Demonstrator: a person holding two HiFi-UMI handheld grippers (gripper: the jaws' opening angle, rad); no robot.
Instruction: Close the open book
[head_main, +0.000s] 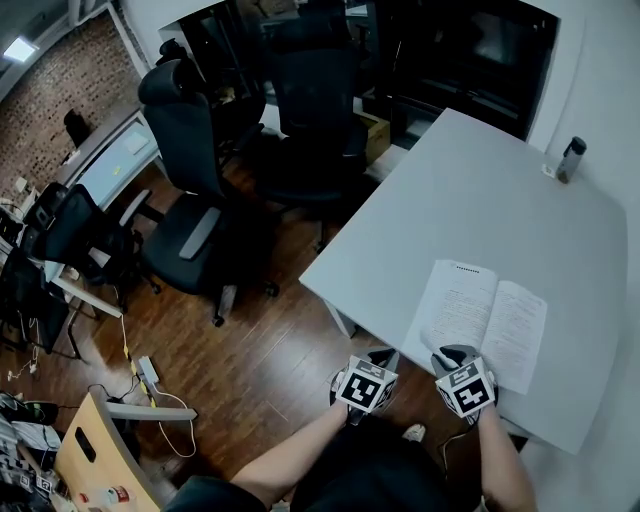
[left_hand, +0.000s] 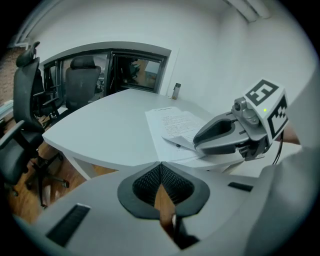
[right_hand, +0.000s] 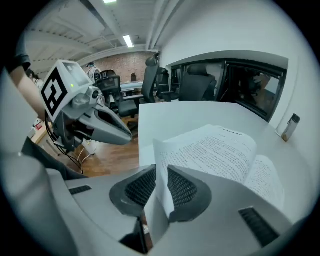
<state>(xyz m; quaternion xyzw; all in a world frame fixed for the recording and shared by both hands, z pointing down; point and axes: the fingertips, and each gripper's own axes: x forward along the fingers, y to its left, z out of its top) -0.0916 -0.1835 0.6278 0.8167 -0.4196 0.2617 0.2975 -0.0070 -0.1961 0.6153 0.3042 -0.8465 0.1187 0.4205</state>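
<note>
An open book (head_main: 482, 318) lies with its white printed pages up near the front edge of the white table (head_main: 480, 190). My right gripper (head_main: 455, 357) is at the book's near left corner. In the right gripper view the left-hand pages (right_hand: 210, 147) curl up from the table, and their corner stands pinched between the pads of my right gripper (right_hand: 161, 171). My left gripper (head_main: 381, 356) hovers just off the table's front edge, left of the book. Its jaws meet at the tip with nothing in them (left_hand: 161, 164). The left gripper view shows the right gripper (left_hand: 225, 135) on the book (left_hand: 172, 125).
A grey bottle (head_main: 570, 160) stands at the table's far right edge. Black office chairs (head_main: 190, 130) (head_main: 310, 90) stand on the wooden floor left of and behind the table. Desks and cables (head_main: 60, 300) line the far left.
</note>
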